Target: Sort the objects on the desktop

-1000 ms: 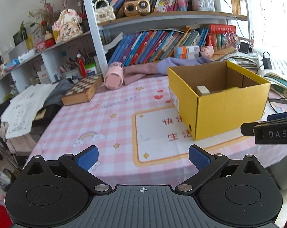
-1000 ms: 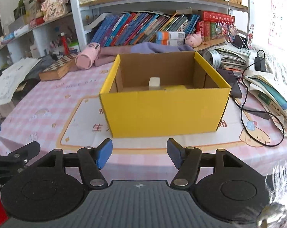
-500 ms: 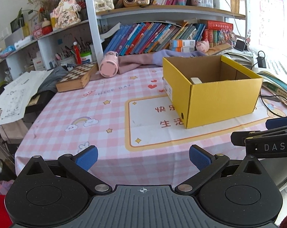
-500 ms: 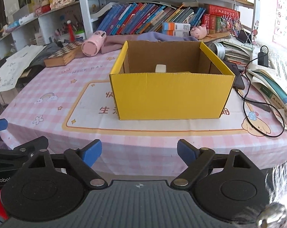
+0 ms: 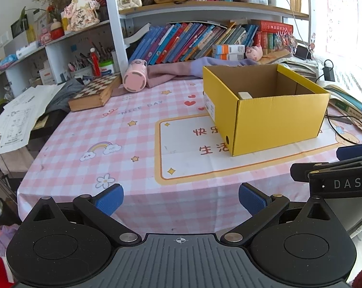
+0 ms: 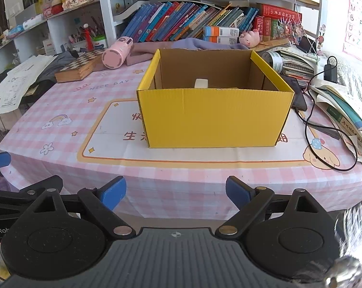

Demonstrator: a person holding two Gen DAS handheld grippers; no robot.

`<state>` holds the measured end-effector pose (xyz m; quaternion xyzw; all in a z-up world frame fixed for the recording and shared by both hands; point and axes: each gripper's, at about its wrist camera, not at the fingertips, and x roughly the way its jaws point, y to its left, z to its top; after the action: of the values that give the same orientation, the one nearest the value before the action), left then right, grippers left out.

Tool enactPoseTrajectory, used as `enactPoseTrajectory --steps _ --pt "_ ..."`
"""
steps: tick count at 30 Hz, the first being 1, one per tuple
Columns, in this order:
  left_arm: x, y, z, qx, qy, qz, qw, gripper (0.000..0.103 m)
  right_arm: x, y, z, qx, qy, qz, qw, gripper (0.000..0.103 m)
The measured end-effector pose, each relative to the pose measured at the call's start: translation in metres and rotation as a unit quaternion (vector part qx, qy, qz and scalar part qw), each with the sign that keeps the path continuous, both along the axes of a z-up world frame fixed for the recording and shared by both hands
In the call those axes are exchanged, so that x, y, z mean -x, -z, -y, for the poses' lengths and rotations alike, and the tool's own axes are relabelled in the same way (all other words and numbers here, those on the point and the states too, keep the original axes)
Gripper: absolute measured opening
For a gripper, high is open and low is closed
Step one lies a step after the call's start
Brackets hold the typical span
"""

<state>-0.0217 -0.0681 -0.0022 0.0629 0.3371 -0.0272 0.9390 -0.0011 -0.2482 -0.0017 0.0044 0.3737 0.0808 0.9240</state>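
A yellow cardboard box [image 6: 214, 117] stands open-topped on the pink checked tablecloth [image 6: 61, 110], with a small white block [image 6: 201, 83] inside near its front wall. The same box [image 5: 277, 120] and block [image 5: 244, 95] lie to the right in the left wrist view. My right gripper [image 6: 175, 191] hovers before the table's front edge; its jaws are opening and nothing is between them. My left gripper [image 5: 180, 198] is open and empty, left of the box. A pink cup [image 5: 134, 79] lies on its side by a wooden chess box [image 5: 94, 92].
A bookshelf [image 6: 181, 24] backs the table, with a purple cloth [image 6: 193, 44] in front of it. At the right lie stacked books [image 6: 344, 112], a black cable [image 6: 324, 144] and a charger [image 6: 330, 72]. Loose papers [image 5: 20, 117] hang off the left side.
The box looks farther off in both views and the table's front edge has come into sight. The right gripper's jaws have spread wider; the left jaws stayed wide.
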Motion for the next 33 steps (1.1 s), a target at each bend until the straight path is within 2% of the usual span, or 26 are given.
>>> enactPoseTrajectory --steps 33 --pt "-0.0047 0.0028 -0.0018 0.005 -0.007 -0.018 0.9998 0.103 -0.0056 0.0000 -0.0025 0.002 -0.011 -0.008 1.000 0.092"
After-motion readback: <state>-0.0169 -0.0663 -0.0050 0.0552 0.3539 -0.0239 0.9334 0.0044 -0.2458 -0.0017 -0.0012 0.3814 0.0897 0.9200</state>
